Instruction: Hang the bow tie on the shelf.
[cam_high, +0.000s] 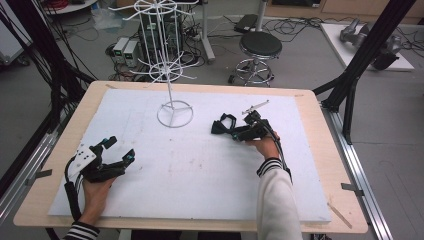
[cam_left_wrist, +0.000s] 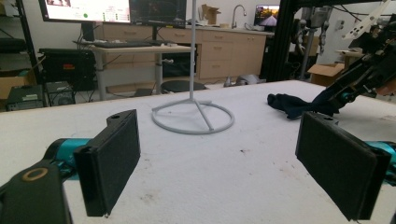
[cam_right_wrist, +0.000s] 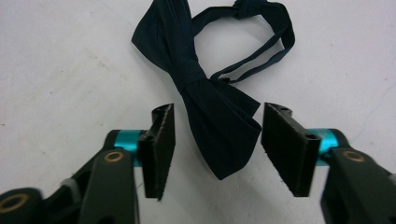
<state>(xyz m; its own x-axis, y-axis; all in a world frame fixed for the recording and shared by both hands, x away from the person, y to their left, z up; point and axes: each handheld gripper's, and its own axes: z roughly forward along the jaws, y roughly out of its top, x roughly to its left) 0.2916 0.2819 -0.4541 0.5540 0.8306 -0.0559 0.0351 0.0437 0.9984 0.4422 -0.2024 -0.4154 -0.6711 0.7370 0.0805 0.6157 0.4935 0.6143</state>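
One dark bow tie (cam_right_wrist: 210, 112) lies flat on the white bench (cam_high: 200, 170), at about four o'clock from the wire stand (cam_high: 174, 112). Its near wing sits between the right tool's (cam_right_wrist: 217, 140) half-open pads, which do not press it. At eight o'clock, the left tool (cam_left_wrist: 233, 163) rests wide open, holding nothing.

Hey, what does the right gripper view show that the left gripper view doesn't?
Right gripper view alone: the bow tie's knot and neck strap loop, one wing lying between the right gripper's jaws, the pads not yet pressing it.

Left gripper view alone: the white rack's ring base, the left gripper's jaws wide apart over bare table, and desks with monitors beyond.

Both: the dark bow tie on the white table surface.
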